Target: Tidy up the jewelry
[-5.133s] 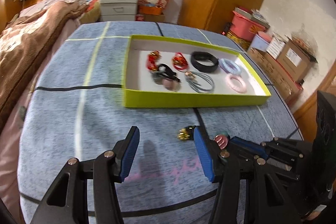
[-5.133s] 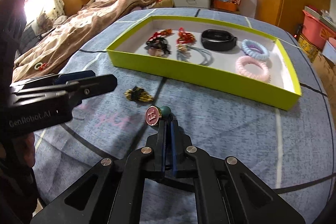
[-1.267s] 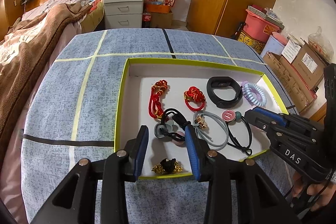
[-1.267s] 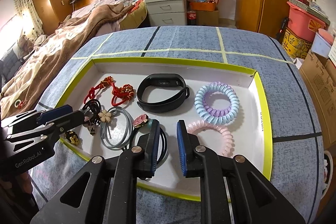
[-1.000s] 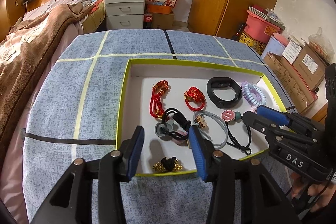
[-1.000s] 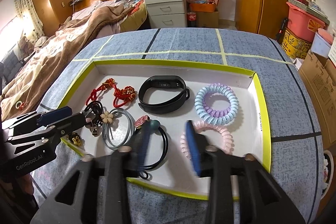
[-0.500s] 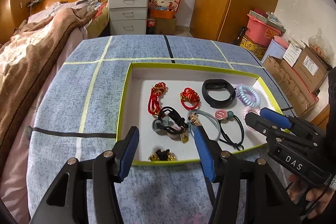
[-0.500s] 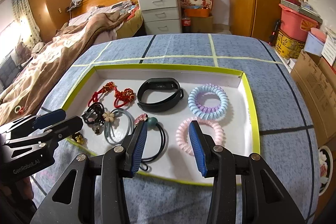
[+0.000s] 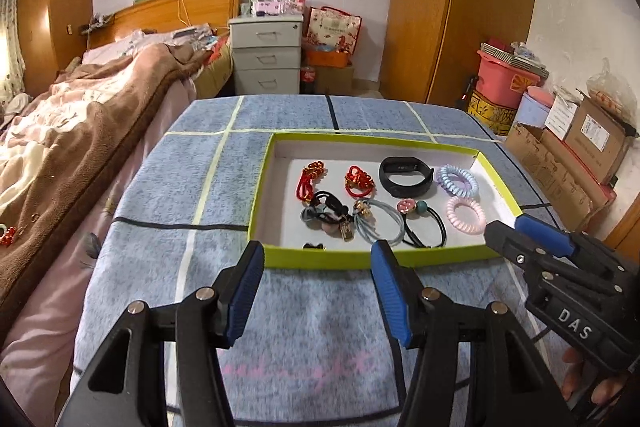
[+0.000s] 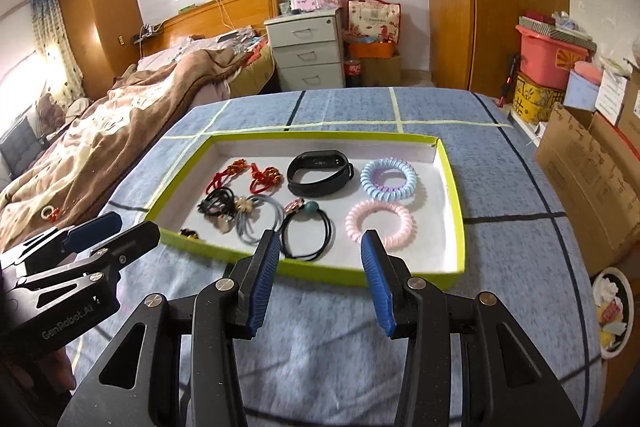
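Note:
A yellow-green box (image 9: 360, 259) with a white floor sits on the blue table (image 9: 312, 323). Inside lie red knot bracelets (image 9: 310, 179), a black wristband (image 9: 406, 175), a blue spiral tie (image 9: 457, 179), a pink spiral tie (image 9: 466, 215), a grey hair tie (image 9: 378, 223), a black hair tie with pink button and green bead (image 9: 424, 223), a black clip cluster (image 9: 326, 211) and a gold-black piece (image 9: 314, 246). My left gripper (image 9: 318, 289) is open and empty, in front of the box. My right gripper (image 10: 320, 279) is open and empty at the box's near wall (image 10: 320, 269).
A bed with a brown blanket (image 9: 80, 131) runs along the table's left side. White drawers (image 9: 266, 57) stand behind. Cardboard boxes (image 9: 580, 147) and a pink bin (image 9: 506, 81) stand to the right. A wardrobe (image 9: 460, 7) is at the back.
Both grippers have pulled back from the box toward the table's near side and opened wider. The gold-black piece and the button hair tie now lie in the box.

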`<state>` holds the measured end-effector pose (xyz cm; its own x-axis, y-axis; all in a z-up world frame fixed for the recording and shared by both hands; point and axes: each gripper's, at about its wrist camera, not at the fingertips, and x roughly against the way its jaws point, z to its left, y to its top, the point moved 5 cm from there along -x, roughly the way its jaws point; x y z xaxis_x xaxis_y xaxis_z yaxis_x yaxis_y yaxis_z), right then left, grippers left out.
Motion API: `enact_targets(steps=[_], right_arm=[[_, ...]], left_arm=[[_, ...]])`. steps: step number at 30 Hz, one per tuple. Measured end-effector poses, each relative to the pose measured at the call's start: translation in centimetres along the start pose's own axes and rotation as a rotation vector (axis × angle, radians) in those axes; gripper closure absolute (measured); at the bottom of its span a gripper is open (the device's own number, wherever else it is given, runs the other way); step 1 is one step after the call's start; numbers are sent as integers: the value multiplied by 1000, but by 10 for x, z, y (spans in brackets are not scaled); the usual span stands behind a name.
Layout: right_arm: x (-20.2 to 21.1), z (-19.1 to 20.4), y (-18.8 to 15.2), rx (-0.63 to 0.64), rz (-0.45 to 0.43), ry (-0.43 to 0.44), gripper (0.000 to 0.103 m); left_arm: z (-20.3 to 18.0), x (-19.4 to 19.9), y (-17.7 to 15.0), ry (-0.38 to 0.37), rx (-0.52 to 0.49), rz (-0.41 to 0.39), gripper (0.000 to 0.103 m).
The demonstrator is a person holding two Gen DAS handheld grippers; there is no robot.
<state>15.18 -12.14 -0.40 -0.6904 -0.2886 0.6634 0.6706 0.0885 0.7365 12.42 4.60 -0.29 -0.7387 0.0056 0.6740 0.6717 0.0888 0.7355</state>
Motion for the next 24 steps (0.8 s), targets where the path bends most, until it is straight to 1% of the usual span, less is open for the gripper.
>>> enact_targets(steps=[2, 4, 8, 13, 16, 24], right_arm=[[7, 3, -3, -3, -12, 0, 59], [16, 5, -7, 1, -33, -3, 59], [28, 10, -13, 7, -52, -6, 59], [36, 15, -20, 11, -75, -9, 59], [36, 16, -22, 5, -74, -10, 59], [36, 16, -24, 2, -71, -14, 59]], left_arm=[[-1, 5, -5, 37, -8, -4, 45], [-2, 11, -9, 52, -21, -16, 45], [-2, 19, -18, 45, -4, -27, 45], [-5, 26, -23, 49, -6, -35, 45], [-7, 28, -24, 36, -7, -36, 45], [-3, 28, -26, 45, 11, -29, 45]])
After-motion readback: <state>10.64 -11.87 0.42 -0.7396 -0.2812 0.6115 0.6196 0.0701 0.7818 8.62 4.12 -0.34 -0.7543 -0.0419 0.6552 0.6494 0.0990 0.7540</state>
